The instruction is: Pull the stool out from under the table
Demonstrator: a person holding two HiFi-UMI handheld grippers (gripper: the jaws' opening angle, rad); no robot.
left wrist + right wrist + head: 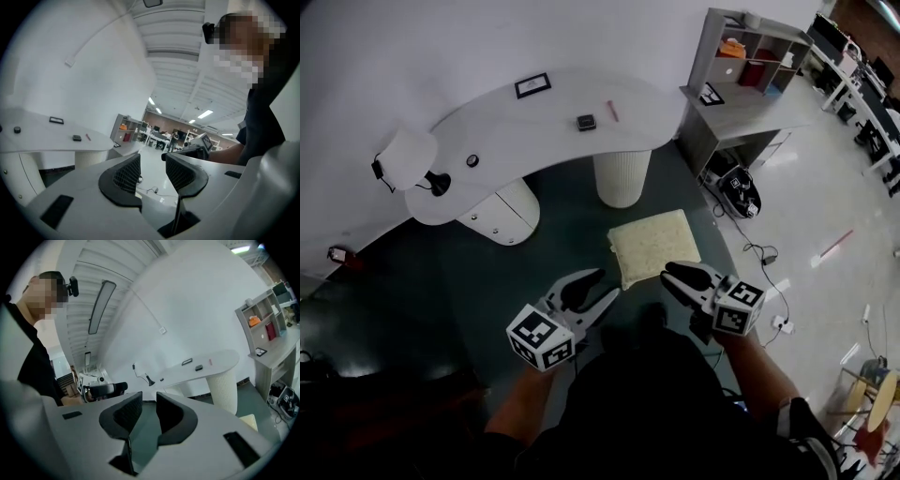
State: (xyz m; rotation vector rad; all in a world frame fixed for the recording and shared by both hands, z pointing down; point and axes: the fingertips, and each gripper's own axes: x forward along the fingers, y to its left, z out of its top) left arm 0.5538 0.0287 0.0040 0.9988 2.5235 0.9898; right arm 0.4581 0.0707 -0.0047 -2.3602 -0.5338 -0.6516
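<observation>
Holding a hand-held gripper in each hand here, both low in front of me over the dark green floor (534,253). The left hand-held gripper (602,286) has its jaws fairly narrow, just a slim gap with nothing in it, and you can see straight through to the room behind in the left gripper view (152,161). Same deal with the right hand-held gripper (668,276): jaws close together but not touching, nothing between them (149,401).

The stool (654,246), with its square cream seat, stands on the floor just in front of the bench's ribbed white pillar (622,178), clear of the curved white bench (553,122) top. It's right ahead of both grippers; my right one is just over its near edge in the head view. Neither is gripping it.

On the bench there's a small black frame (532,85), a little dark block (586,122) and a red pen (612,111).
</observation>
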